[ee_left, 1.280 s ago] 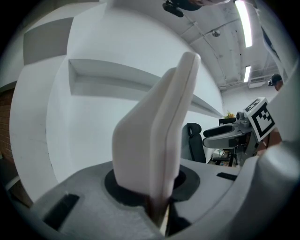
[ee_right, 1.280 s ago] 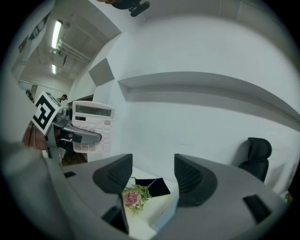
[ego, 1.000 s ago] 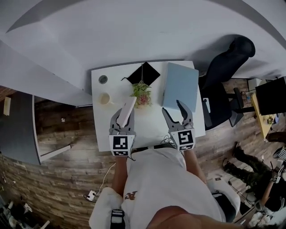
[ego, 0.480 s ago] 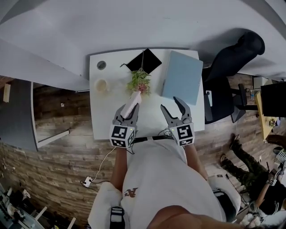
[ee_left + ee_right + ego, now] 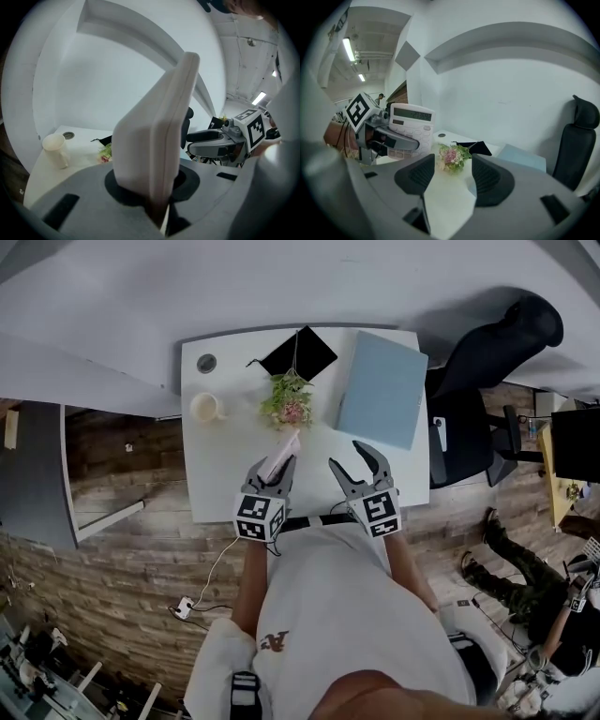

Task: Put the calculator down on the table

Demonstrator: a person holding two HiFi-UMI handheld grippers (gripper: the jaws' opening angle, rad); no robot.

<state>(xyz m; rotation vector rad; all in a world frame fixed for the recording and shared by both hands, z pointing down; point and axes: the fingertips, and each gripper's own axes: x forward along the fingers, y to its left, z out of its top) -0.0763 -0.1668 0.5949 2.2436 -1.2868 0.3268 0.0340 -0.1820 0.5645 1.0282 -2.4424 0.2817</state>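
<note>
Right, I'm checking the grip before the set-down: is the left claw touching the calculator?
Touching. The left gripper view shows the left claw shut on the calculator, with its jaws pressed against both faces of the lower end.

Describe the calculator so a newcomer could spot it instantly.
Find the white table against the wall. Near its front edge, the left tool clamps a pale slab held on edge: the calculator. Unlike the flowers, cup and blue folder, it alone is gripped.
</note>
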